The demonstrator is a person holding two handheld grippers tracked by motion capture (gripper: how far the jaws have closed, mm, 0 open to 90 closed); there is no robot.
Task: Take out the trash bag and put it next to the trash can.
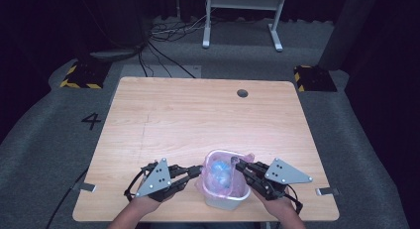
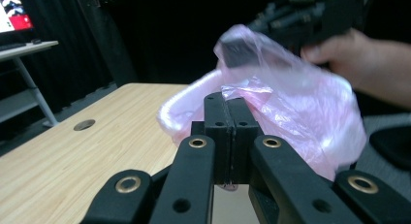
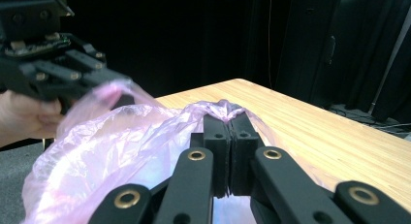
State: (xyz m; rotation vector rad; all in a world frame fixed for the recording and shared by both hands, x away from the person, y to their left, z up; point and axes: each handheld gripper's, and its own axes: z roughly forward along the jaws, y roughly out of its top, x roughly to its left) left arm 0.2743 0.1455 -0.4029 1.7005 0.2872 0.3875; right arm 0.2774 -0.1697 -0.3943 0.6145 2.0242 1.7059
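Note:
A small white bin [image 1: 225, 200] stands near the front edge of the wooden table [image 1: 198, 115], lined with a thin pink plastic bag [image 1: 218, 177] that holds bluish clear rubbish. My left gripper [image 1: 198, 170] is shut on the bag's left rim, with the pink film [image 2: 291, 112] bunched beyond its jaws. At the bag's right rim my right gripper [image 1: 239, 166] is shut on the film [image 3: 121, 136], which gathers into a peak at its jaw tips. Each gripper view shows the other hand's gripper across the bag.
A round cable hole [image 1: 242, 93] is in the table's far side. Metal clips [image 1: 327, 191] sit at the front corners. Beyond the table are floor cables [image 1: 168, 30], a white desk frame [image 1: 242, 16] and yellow-black striped blocks [image 1: 81, 75].

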